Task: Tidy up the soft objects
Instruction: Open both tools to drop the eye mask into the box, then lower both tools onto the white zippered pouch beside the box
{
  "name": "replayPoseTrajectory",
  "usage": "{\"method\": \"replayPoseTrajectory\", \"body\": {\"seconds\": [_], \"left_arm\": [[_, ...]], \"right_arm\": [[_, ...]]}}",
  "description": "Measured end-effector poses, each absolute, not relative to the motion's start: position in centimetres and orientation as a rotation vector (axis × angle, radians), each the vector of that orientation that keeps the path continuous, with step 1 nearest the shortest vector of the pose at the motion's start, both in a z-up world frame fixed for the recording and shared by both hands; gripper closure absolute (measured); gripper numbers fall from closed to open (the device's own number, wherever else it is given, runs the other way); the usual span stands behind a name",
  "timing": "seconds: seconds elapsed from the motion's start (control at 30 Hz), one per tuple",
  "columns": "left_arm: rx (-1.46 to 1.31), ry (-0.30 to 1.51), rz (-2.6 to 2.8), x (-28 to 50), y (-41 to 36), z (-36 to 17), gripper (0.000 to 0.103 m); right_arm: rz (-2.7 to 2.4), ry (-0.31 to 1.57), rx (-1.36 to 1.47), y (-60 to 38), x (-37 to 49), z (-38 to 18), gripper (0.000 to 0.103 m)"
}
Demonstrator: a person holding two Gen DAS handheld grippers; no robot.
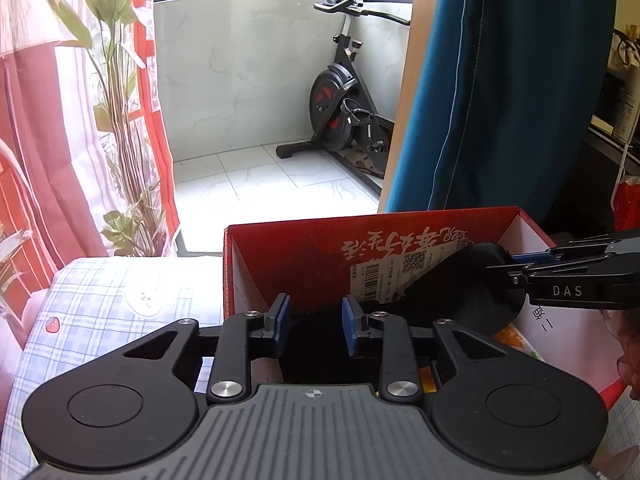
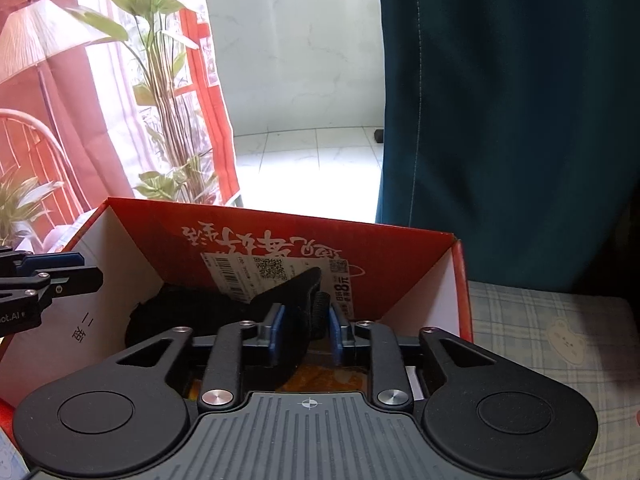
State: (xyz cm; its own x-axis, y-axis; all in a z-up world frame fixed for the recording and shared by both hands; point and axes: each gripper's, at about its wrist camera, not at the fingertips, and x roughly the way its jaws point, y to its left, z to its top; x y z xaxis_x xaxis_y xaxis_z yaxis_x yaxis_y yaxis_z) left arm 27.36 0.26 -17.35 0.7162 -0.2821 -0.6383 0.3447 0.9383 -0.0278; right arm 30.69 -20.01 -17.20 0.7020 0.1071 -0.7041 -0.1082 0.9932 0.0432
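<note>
Here the right gripper (image 2: 307, 330) reaches over the near edge of a red cardboard box (image 2: 458, 292), its blue-padded fingers (image 2: 277, 334) standing apart with a fold of a black soft object (image 2: 280, 312) lying between them; the left pad touches the fabric, while a gap shows between the cloth and the right pad, so the jaws are spread rather than pinching. In the left wrist view the same right gripper (image 1: 510, 266) comes in from the right side, its tips meeting the rounded end of the black soft object (image 1: 476, 292), which drapes down against the box's inner wall and over a white shipping label (image 1: 394, 272). The left gripper (image 1: 316, 328) hovers over the near-left part of the red cardboard box (image 1: 280, 236) with its blue pads (image 1: 353, 326) spread wide and nothing between them, only the dark interior below. The box sits on a blue checked bedspread (image 1: 100, 300). Beyond it lie a white tiled floor (image 1: 256, 184), a black exercise bike (image 1: 340, 108), a teal curtain (image 1: 500, 92), a red and white curtain (image 1: 36, 128) and a tall leafy plant (image 1: 120, 120)
</note>
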Motion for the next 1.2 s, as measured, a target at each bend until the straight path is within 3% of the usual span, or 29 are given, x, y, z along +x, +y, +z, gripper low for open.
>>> {"method": "replayPoseTrajectory", "body": {"seconds": [0.17,0.73,1.2], "left_arm": [[0.101,0.656,-0.346,26.1,0.2,-16.1,0.056],[0.075,0.616,-0.372,16.6,1.4,-13.6,0.047],[-0.002,0.704,-0.424,11.3,2.1,-17.9,0.037]], "right_arm": [[0.105,0.767,-0.017,-20.7,29.6,-16.2,0.061],[0.170,0.629,-0.011,-21.9,19.2,-11.4,0.062],[0.208,0.587,0.003,-21.8,9.6,-13.8,0.059]]}}
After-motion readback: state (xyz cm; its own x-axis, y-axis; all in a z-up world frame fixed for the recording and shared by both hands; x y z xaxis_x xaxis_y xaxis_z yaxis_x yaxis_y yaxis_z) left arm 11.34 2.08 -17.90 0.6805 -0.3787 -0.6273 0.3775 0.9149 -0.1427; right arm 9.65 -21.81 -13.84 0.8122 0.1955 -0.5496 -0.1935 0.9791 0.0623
